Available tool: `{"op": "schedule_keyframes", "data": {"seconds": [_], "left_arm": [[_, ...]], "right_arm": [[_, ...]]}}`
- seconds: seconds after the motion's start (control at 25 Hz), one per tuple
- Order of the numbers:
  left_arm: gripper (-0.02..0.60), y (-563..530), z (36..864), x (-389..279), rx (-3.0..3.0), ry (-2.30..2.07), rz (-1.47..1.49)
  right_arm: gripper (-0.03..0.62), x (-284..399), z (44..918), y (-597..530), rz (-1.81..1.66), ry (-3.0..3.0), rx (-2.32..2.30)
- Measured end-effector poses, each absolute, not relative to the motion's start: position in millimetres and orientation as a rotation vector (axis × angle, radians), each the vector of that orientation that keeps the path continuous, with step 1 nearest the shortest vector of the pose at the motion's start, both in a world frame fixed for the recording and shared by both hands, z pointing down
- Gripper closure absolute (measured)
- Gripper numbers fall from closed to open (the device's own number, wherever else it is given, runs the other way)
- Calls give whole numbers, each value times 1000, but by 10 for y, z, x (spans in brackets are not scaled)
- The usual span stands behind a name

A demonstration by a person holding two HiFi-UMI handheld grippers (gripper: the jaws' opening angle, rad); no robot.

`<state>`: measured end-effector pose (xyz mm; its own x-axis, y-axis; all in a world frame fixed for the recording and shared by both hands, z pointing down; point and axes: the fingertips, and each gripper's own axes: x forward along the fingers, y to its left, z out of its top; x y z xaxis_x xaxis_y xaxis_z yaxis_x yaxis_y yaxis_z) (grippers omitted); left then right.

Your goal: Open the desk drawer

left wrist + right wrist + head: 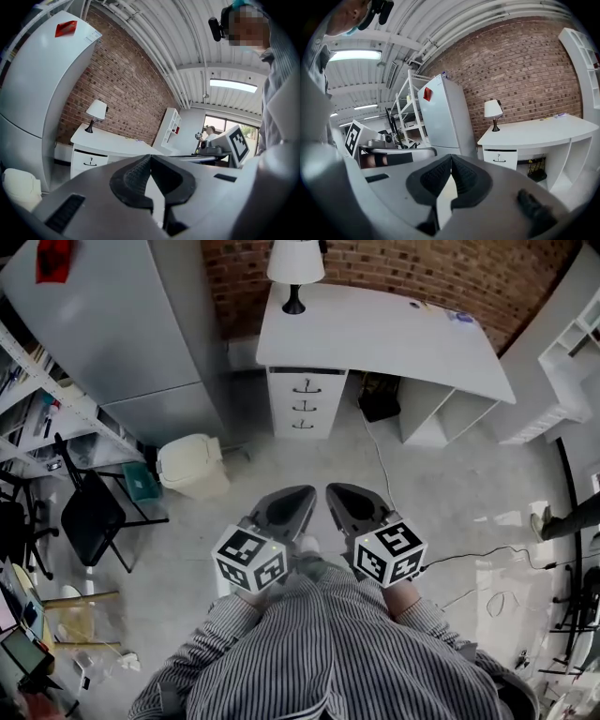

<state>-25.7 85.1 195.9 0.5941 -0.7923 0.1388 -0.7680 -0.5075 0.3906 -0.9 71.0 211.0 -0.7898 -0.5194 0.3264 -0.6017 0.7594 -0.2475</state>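
Not begun yet. Drawers (303,404) all shut, under desk (375,334) at far wall, well apart from left gripper (298,498) and right gripper (342,498), both closed and empty. Remaining: approach, grip handle, pull.

White desk (394,334) and white drawers (302,405) with dark handles (306,389) against a red-brown brick wall (450,268); the person's shirt (328,652) carries grey-and-white stripes.

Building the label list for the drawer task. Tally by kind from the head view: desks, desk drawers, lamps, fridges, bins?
Desk: 1
Desk drawers: 3
Lamp: 1
Fridge: 1
Bin: 1
Total: 7
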Motion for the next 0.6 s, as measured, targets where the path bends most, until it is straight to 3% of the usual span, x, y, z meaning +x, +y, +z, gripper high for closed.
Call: {"op": "schedule_keyframes", "data": {"seconds": [0.6], "left_arm": [[569, -407, 2351, -210, 2246, -1231, -91]], "right_arm": [[577, -4, 2407, -603, 662, -2706, 808]]}}
